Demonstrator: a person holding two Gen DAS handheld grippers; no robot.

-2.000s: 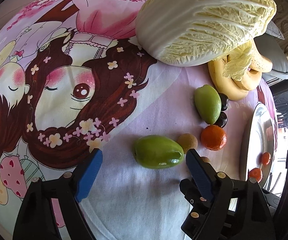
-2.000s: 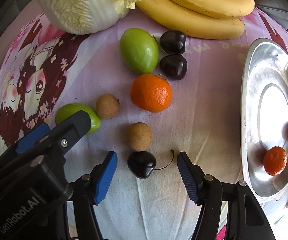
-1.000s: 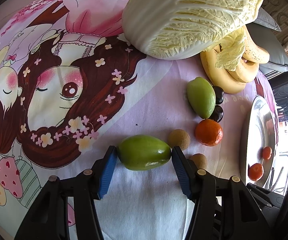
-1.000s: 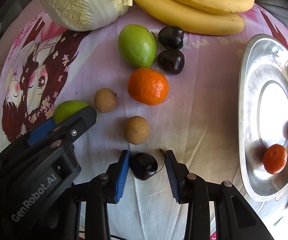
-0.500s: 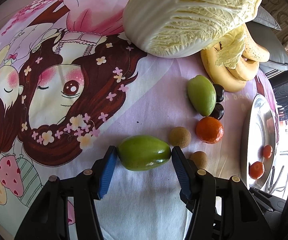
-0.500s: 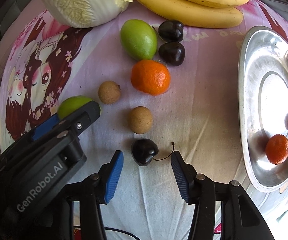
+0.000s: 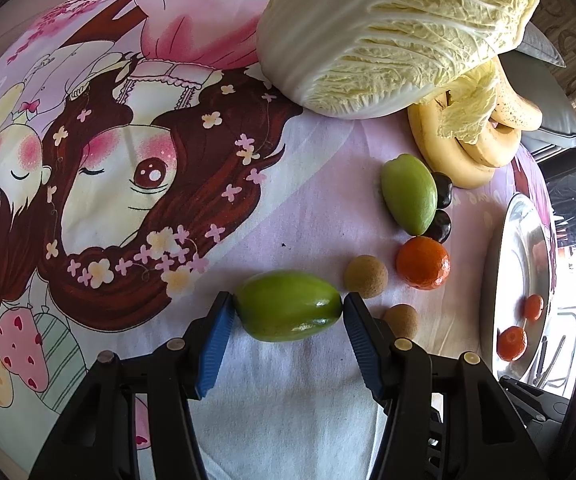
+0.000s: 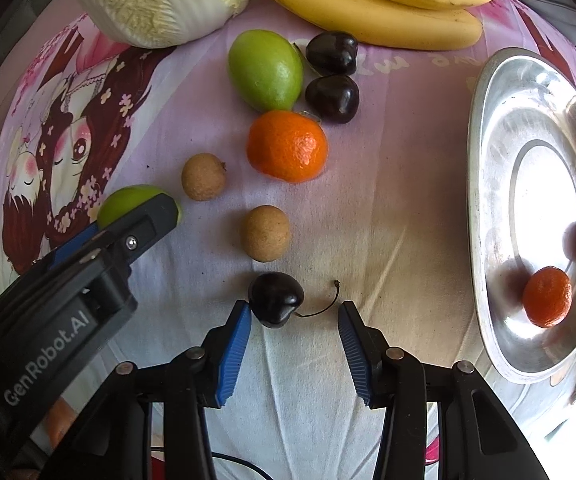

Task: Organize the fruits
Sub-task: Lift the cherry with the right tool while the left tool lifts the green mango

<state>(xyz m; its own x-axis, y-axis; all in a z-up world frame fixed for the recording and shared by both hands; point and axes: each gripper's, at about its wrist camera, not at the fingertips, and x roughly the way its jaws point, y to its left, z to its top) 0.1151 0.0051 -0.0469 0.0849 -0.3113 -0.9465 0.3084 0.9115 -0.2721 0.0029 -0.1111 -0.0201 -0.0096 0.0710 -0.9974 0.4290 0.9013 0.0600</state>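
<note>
The left gripper (image 7: 288, 308) stays clamped on the green mango (image 7: 288, 306). The right gripper (image 8: 294, 332) has reopened wide, releasing the dark cherry (image 8: 275, 298), which remains on the cloth, not the metal plate (image 8: 488, 200)

Left gripper (image 7: 288, 310) clamped on green fruit (image 7: 288, 306); longan (image 7: 366, 276) just beyond right fingertip, orange (image 7: 423, 263) farther right.

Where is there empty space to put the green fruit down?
The silver tray is mostly bare: only two small oranges sit at its near end. The cloth between the big orange and the tray is also free. It is crowded around the cherries and bananas.
</note>
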